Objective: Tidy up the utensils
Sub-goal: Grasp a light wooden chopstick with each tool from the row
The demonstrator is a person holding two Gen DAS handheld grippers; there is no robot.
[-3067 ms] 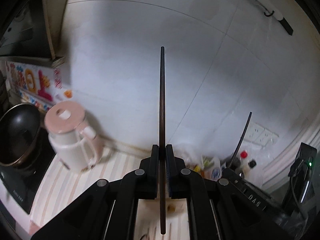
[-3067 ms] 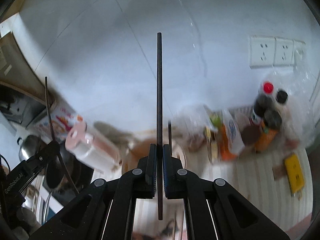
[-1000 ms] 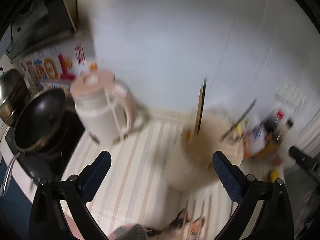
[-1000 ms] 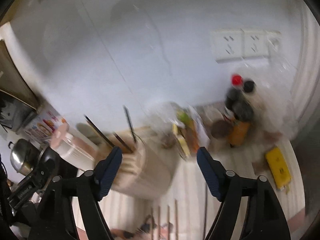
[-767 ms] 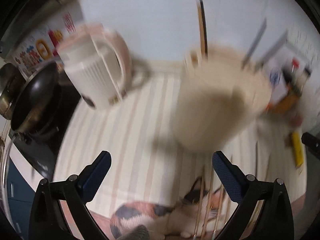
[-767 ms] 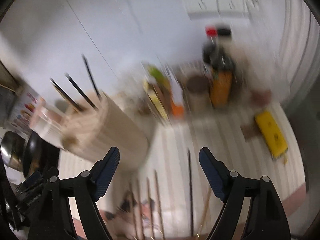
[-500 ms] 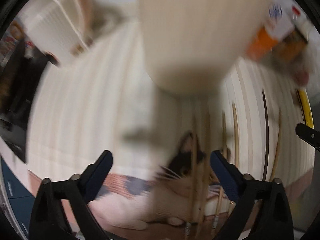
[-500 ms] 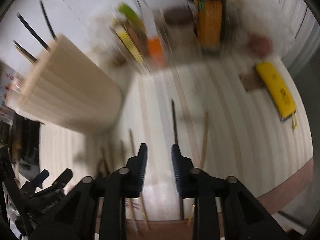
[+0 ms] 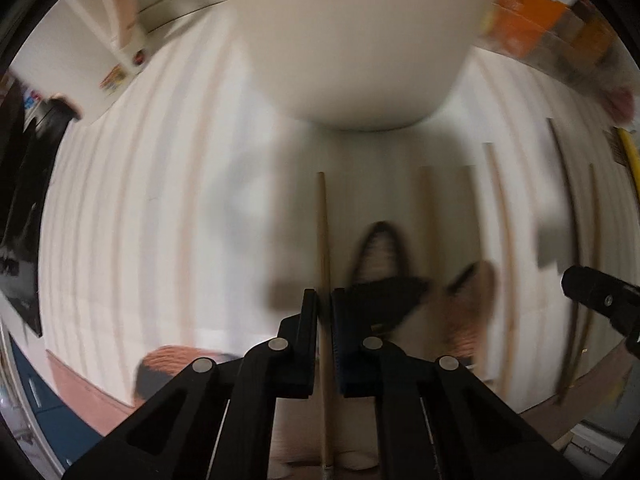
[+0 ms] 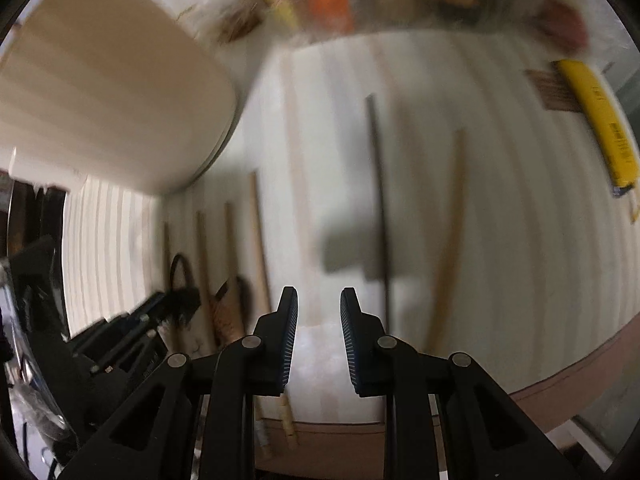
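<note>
Wooden and pale, the slim chopstick (image 9: 322, 240) near the bench's front edge is getting pinched by my left tongs (image 9: 325, 300); my right tongs (image 10: 319, 300) are hovering spread. Next, I'm lifting it into the beige cylindrical holder (image 9: 352, 40).

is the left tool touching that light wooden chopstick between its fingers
Touching. In the left wrist view the left tool has its two fingers closed nearly together on the light wooden chopstick, which runs straight through the narrow slot with no visible gap.
</note>
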